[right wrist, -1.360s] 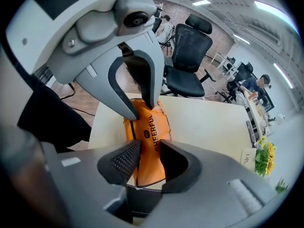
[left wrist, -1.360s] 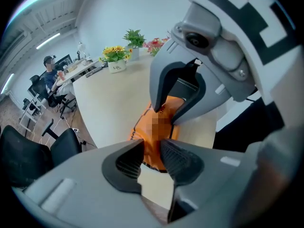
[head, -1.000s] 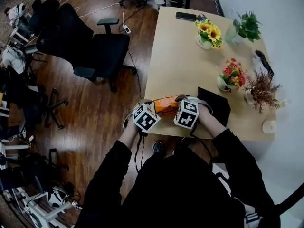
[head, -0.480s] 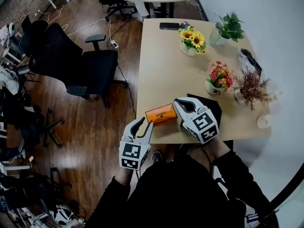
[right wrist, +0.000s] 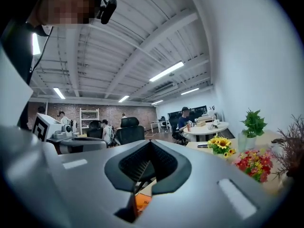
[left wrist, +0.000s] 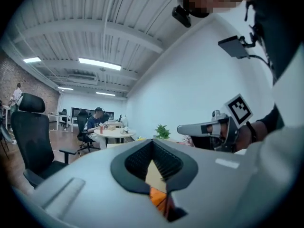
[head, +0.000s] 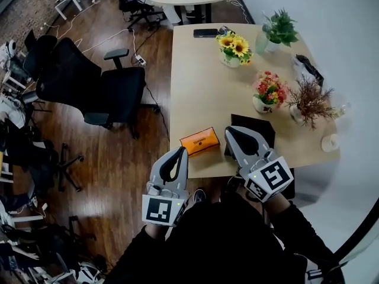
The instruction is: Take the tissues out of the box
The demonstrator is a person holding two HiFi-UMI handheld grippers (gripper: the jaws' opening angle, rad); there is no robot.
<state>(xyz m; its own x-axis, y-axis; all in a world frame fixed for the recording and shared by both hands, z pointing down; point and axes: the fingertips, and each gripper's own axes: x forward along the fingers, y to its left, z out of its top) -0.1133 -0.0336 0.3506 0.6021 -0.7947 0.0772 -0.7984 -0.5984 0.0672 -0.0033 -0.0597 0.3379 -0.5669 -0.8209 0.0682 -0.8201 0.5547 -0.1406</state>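
An orange tissue box [head: 199, 141] lies flat on the wooden table [head: 201, 81], near its front left corner. In the head view my left gripper [head: 180, 152] hangs off the table's front edge, just short of the box, its jaws shut on nothing. My right gripper [head: 231, 131] is to the right of the box, over the table edge, also shut and empty. The left gripper view looks past its closed jaws [left wrist: 153, 144] at a sliver of the orange box [left wrist: 159, 198]. The right gripper view shows the same past its jaws [right wrist: 151, 144], with the box [right wrist: 141, 201] below.
A black mat [head: 263, 134] lies right of the box. Flower pots [head: 267, 92], sunflowers [head: 232, 47], a green plant [head: 277, 29] and a phone [head: 205, 33] stand farther back. Black office chairs [head: 112, 90] are on the floor at left. A person sits at a round table [left wrist: 111, 133].
Both grippers have drawn back from the box toward me, and their jaws have closed. The box stays on the table.
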